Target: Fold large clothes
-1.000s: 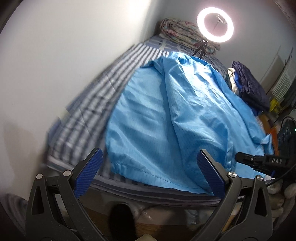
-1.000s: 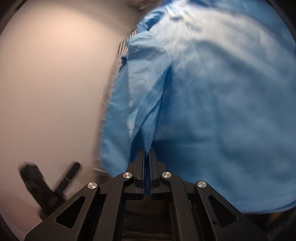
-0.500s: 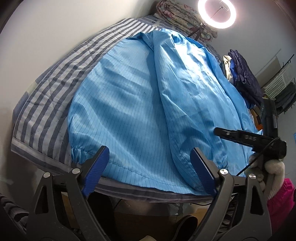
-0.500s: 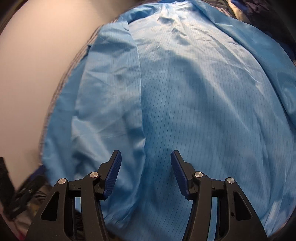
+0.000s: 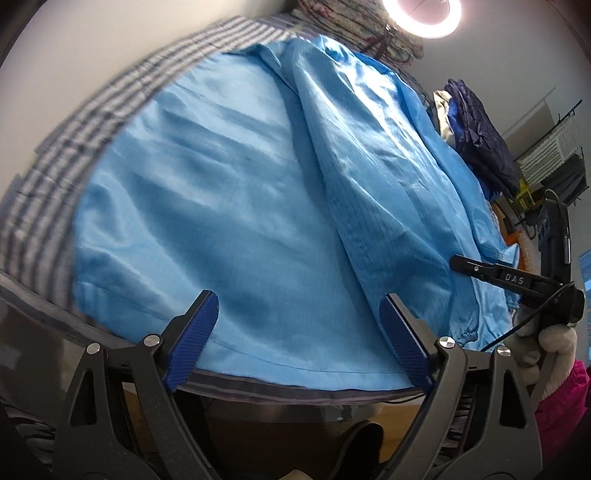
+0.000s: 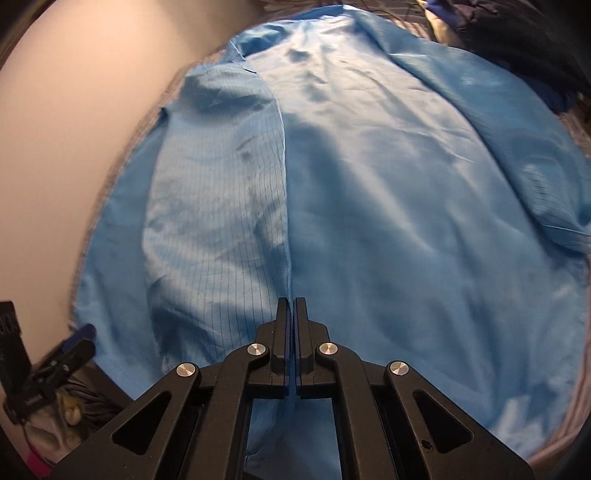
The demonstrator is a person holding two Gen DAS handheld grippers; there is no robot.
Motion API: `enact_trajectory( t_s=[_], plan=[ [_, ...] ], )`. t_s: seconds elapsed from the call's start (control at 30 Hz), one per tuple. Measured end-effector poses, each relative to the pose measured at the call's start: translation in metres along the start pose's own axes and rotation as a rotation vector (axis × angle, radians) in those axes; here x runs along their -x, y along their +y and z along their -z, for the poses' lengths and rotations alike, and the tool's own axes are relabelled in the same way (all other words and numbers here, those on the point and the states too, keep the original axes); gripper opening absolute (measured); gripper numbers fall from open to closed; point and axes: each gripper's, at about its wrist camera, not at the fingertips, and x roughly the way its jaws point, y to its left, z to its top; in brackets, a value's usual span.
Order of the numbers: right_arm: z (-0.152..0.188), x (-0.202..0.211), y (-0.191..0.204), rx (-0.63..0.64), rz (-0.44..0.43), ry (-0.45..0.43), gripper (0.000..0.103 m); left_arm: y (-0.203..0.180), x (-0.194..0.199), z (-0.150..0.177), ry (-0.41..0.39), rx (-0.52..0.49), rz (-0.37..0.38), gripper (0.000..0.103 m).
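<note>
Blue garment [image 5: 229, 206] lies spread flat on striped bed sheet [image 5: 85, 136], hem at near bed edge, 1 panel folded over along the middle. Left gripper [image 5: 299, 332] has jaws wide apart above the hem, nothing between them. Right gripper [image 6: 291, 314] is clamped on the folded panel's edge. Ring light [image 5: 421, 14] glows at the far end.

Both wrist views steeply over garment [image 5: 240, 206]
</note>
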Motion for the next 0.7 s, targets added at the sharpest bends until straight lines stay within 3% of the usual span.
enact_trajectory(
  t_s=[0.13,0.27,0.37,0.43,0.5,0.7],
  plan=[
    [-0.012,0.021,0.010,0.075,0.048,-0.075,0.002,-0.019,-0.012,0.005,0.020,-0.021,0.039,0.091],
    [-0.040,0.048,0.023,0.135,-0.037,-0.148,0.003,-0.036,-0.037,0.011,0.066,-0.022,0.074,0.091],
    [-0.068,0.065,0.040,0.200,-0.089,-0.201,0.007,-0.044,-0.048,0.010,0.054,-0.011,0.082,0.091],
    [-0.087,0.070,0.056,0.243,-0.128,-0.224,0.015,-0.050,-0.052,0.006,0.035,-0.022,0.101,0.072],
    [-0.105,0.069,0.073,0.287,-0.158,-0.237,0.021,-0.057,-0.061,0.003,0.066,-0.044,0.107,0.000],
    [-0.160,0.048,0.121,0.369,-0.212,-0.207,0.021,-0.057,-0.051,0.001,0.027,-0.064,0.155,0.000]
  ],
)
